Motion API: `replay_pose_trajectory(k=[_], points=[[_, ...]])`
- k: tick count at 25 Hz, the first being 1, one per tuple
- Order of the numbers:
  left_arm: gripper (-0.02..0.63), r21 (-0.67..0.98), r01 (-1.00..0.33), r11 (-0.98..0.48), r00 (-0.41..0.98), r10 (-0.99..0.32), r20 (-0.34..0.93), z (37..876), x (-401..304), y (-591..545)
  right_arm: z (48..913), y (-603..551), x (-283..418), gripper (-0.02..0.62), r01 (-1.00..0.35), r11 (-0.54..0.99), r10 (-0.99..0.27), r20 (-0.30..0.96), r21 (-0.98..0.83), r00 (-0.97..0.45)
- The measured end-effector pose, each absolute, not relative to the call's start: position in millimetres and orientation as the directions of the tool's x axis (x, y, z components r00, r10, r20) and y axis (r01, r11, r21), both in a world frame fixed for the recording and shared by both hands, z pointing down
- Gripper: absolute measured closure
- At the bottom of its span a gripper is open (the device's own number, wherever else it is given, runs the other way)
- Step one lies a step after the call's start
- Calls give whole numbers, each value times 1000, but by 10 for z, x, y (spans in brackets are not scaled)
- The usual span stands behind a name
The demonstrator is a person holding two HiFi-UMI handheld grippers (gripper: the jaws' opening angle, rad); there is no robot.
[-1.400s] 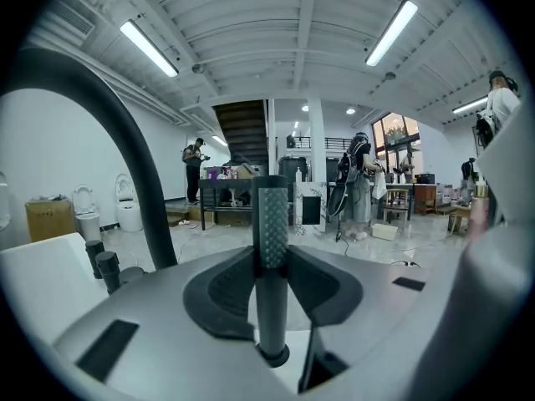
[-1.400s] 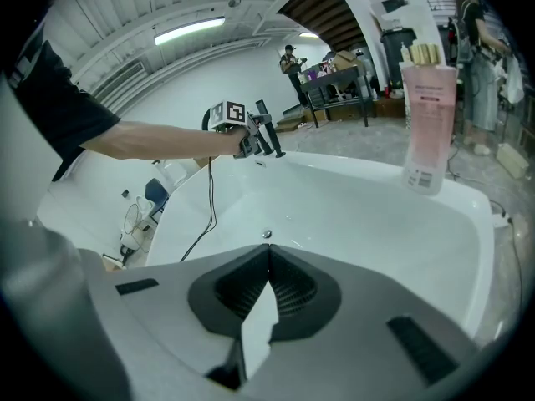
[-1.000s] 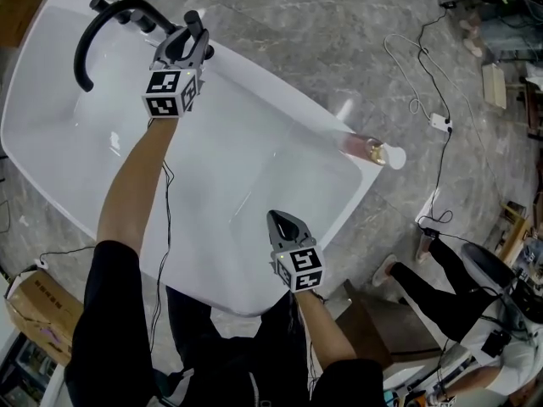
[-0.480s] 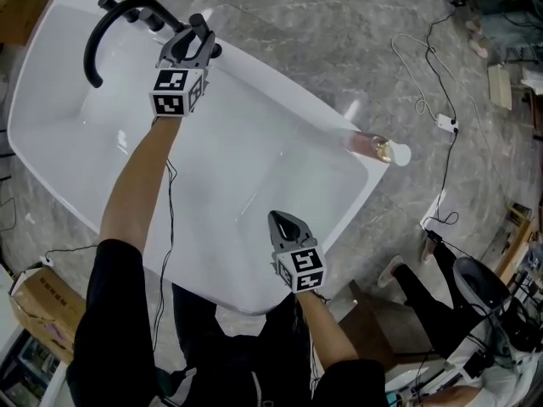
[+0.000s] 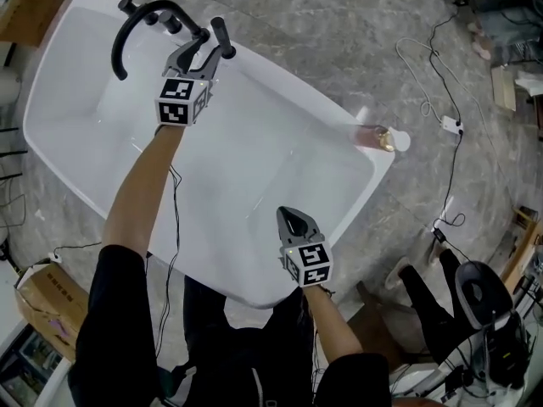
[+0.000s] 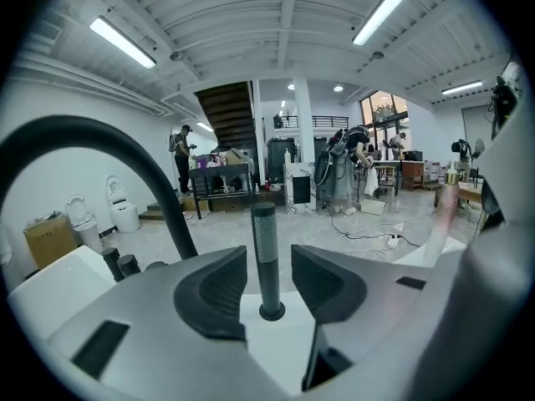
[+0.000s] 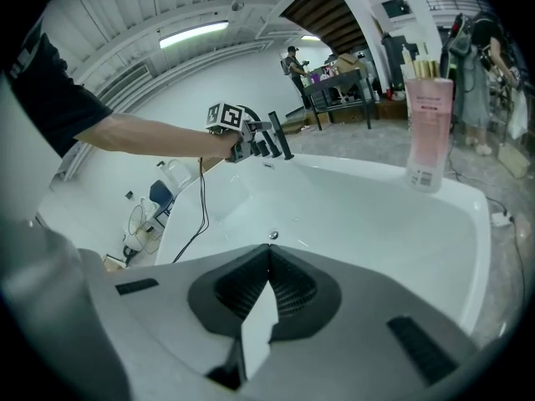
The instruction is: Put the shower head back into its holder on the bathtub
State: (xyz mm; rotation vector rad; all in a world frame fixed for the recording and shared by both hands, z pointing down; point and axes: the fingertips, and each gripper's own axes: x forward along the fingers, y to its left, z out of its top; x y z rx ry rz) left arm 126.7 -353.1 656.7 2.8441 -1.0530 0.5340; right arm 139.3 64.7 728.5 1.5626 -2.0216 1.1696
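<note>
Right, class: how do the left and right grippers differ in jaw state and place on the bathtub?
The left gripper has jaws apart, having just been opening, the shower head between them untouched; the right gripper has jaws together, empty. The left sits at the far bathtub rim beside the faucet; the right hovers by the near rim. Both carry marker cubes.

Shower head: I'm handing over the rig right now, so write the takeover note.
Left tongs: open, jaws have just been opening. The shower head stands between them, pads clear of it.
Right tongs: shut, empty, over the bathtub, near side.
Shower head: upright in its holder on the rim, beside the black faucet.
Done: shower head seated.
Left to do: back the left tongs away.
</note>
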Motion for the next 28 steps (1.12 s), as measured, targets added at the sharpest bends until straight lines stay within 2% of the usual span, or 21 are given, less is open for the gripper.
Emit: replay_pose_trajectory(k=[6,10,15,23,28], points=[[432,-52,-658,-751,691,-630,354,6249,1047,-3146,7035,623,1308,586,-918,120,-661,660,-377,-357],[512,42,-743,-668,637,-686,351,6087,748,-2813,6830,515,1330,586,-919,145,-678,640,-366,-362],[572,75,-748,-659,634,-678,372,5831,451,-2303,6520,432,1274,586,-934,177,-692,636,-310,-342],[582,2,-669,-743,702,-631,331,5066,262,-1753,5906,207,1246,586,-944,159,-759,575,-290,-305],[583,2,-676,-737,707,-647,286,4553,93,-1542,5496,51,1184,586,-947,171,-797,528,-271,-295]])
